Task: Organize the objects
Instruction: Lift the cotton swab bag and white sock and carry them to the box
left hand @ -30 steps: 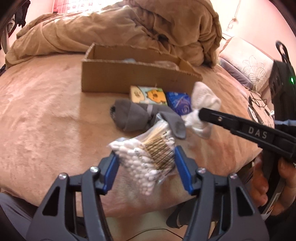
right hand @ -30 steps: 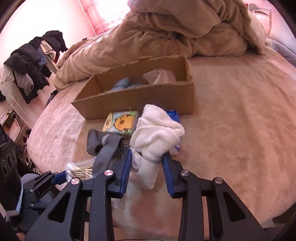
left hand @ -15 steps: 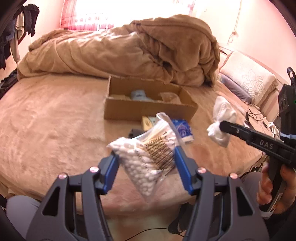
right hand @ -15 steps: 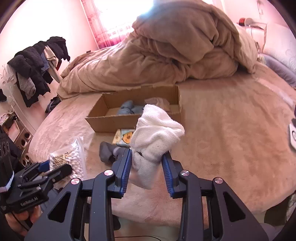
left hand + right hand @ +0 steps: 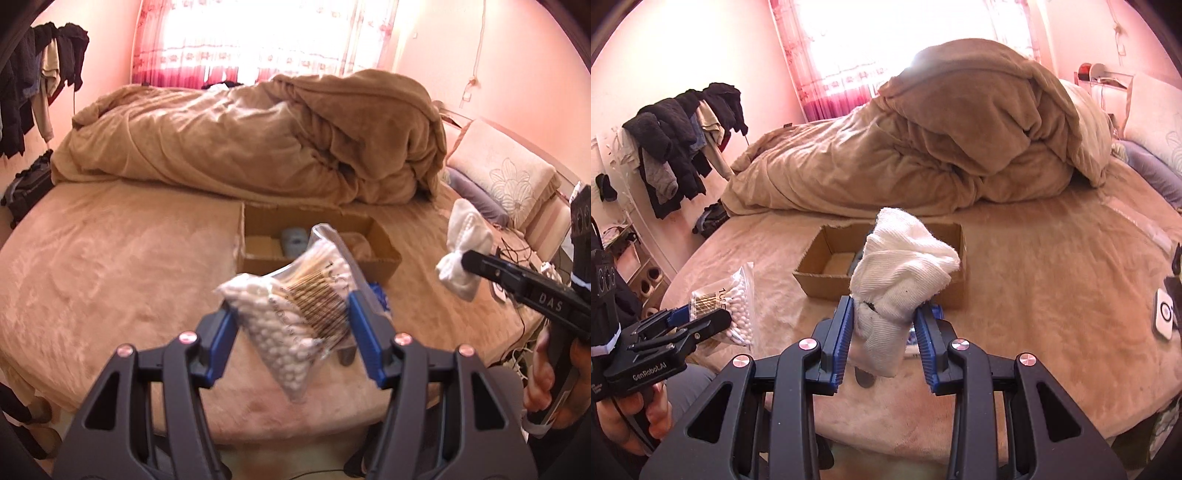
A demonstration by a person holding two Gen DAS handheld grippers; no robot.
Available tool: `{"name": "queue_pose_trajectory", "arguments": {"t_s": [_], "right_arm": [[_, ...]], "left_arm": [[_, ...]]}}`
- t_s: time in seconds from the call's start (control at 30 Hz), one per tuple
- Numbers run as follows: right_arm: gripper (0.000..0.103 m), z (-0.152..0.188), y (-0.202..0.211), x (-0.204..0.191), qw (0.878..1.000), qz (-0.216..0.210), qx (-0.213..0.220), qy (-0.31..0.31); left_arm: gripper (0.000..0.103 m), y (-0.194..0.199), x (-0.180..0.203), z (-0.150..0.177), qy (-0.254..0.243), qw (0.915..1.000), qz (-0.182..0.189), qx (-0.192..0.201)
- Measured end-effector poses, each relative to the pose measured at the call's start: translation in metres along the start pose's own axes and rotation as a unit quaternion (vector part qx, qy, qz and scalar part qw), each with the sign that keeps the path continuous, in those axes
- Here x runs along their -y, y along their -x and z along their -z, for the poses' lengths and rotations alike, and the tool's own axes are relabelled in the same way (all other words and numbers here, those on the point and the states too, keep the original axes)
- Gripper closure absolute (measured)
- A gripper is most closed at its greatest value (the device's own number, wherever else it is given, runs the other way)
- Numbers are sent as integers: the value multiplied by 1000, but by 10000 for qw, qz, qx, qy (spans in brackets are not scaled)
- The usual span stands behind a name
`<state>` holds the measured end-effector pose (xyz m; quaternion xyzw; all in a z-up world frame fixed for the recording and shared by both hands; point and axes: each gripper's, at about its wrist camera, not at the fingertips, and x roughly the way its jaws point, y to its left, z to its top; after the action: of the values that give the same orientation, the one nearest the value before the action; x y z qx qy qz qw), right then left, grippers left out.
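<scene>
On our left, the left tongs [image 5: 291,314] are clamped on a clear bag of cotton swabs [image 5: 295,306], blue pads [image 5: 221,332] pressing both sides, the bag lifted clear of the bed [image 5: 110,266]. Beyond the tips of those tongs sits the open cardboard box [image 5: 384,258] with a grey-blue item [image 5: 293,238] inside, and behind it a heaped brown blanket [image 5: 258,147]. To our right, the right tongs [image 5: 884,326] are clamped on a bundled white sock [image 5: 901,273], held in the air in front of the same box. Right of these tongs, a small white device [image 5: 1165,314] lies near the bed's edge.
</scene>
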<state>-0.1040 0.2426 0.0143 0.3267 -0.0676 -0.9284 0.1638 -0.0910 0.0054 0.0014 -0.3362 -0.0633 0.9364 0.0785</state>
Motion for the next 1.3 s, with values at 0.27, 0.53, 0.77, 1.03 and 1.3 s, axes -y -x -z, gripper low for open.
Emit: {"name": "queue_pose_trajectory", "arguments": {"t_s": [0.27, 0.53, 0.77, 1.03, 1.3], "right_arm": [[68, -30, 4, -13, 9996, -159, 165, 190], [68, -57, -13, -22, 9987, -265, 194, 395], [68, -76, -37, -20, 9980, -330, 158, 508], [68, -86, -82, -8, 9980, -334, -25, 539], [68, -75, -137, 8, 9973, -393, -415, 452]], "left_arm": [[44, 6, 0, -41, -108, 9998, -34, 178], [44, -14, -2, -77, -180, 9995, -5, 248], [44, -54, -2, -93, -174, 9998, 25, 123], [44, -121, -10, -96, -191, 9996, 30, -197], [44, -184, -19, -88, -139, 9984, -13, -547]]}}
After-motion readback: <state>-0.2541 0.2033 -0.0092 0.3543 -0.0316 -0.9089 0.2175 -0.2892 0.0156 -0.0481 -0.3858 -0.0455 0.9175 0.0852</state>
